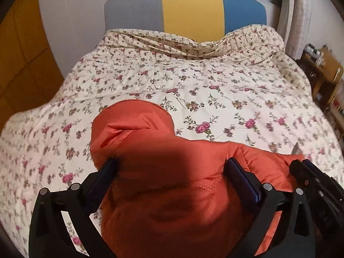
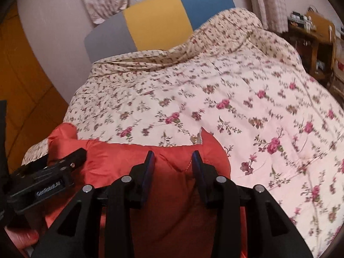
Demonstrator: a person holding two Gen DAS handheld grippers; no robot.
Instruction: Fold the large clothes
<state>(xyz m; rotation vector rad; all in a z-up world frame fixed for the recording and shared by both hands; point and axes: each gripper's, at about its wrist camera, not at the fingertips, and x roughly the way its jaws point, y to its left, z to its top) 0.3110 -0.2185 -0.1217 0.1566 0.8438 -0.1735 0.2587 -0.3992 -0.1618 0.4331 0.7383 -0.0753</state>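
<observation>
Orange puffer jacket: puffy, shiny shell, lying at the near edge of the bed on a floral quilt, hood end bunched up toward the headboard.
Step in hand: looks like mid-fold, both tools parked over the near part of the jacket, fabric already doubled into a thick lump.
Left gripper: fingers spread wide, a big bulge of orange fabric swelling up between them; no clear pinch, so reads as released, just straddling the bulk.
Right gripper: fingers partly apart with a seam ridge of the jacket between; can't tell for sure whether the pads bite, seems more let go than clamped.
Spacing: 2 grippers just beside each other, left one showing at the left edge of the right wrist view.
Next move, best guess: grab a proper edge or hem, not the fat middle, then carry it over toward the hood; slippery padded stuff likely to spring back, so press flat afterwards.
Writing: white lettering on the left gripper body in the right wrist view, something like "GenRobot.AI", a bit blurry.
Other labels: none readable on the jacket or quilt.
</observation>
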